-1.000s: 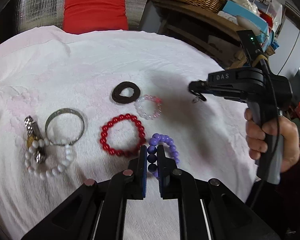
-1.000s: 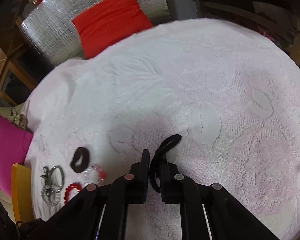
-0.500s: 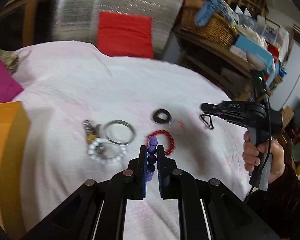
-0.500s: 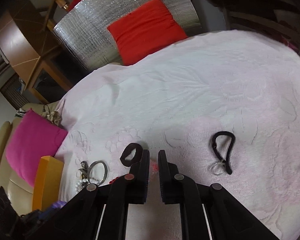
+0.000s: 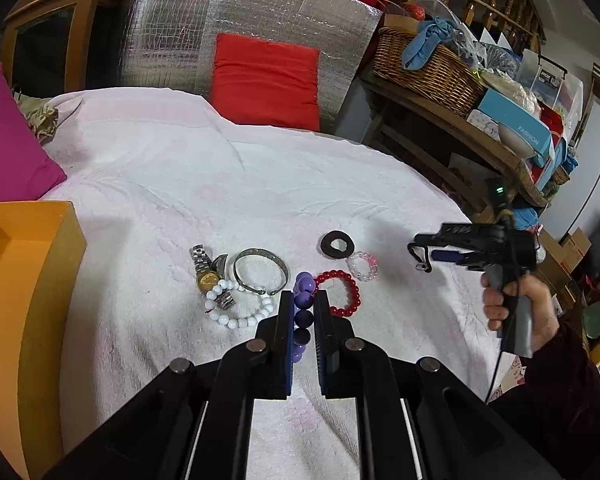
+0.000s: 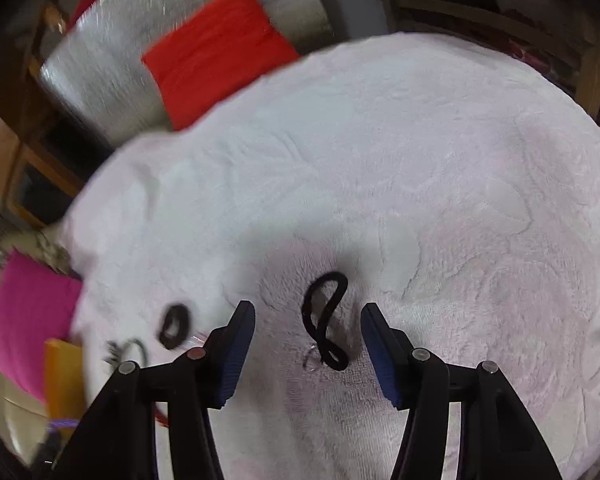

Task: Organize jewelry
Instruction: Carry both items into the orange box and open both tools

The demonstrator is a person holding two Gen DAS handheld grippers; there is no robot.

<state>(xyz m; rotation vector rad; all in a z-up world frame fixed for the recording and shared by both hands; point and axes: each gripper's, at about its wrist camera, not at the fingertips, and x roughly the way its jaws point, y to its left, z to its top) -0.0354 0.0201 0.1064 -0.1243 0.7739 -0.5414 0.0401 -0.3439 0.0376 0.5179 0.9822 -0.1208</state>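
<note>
My left gripper (image 5: 303, 300) is shut on a purple bead bracelet (image 5: 303, 286), held above the white towel (image 5: 220, 184). Beyond it lie a red bead bracelet (image 5: 342, 294), a clear pink bracelet (image 5: 363, 266), a black scrunchie (image 5: 337, 244), a silver bangle (image 5: 260, 270), a white bead bracelet (image 5: 240, 314) and a watch (image 5: 206, 274). My right gripper (image 6: 308, 309) is opening its jaws. A black cord with a small ring (image 6: 326, 332) lies on the towel between them, untouched by the pads. The left wrist view shows that gripper (image 5: 420, 246) at the right, held by a hand (image 5: 516, 308).
An orange box (image 5: 24, 280) stands open at the left edge of the towel, with a pink cushion (image 5: 4, 136) behind it. A red cushion (image 5: 266, 80) leans on a silver panel at the back. A cluttered wooden shelf with a wicker basket (image 5: 424, 64) runs along the right.
My left gripper lifted the purple bracelet off the towel and drew back, bringing the orange box into view. My right gripper's jaws went from shut on the cord to apart.
</note>
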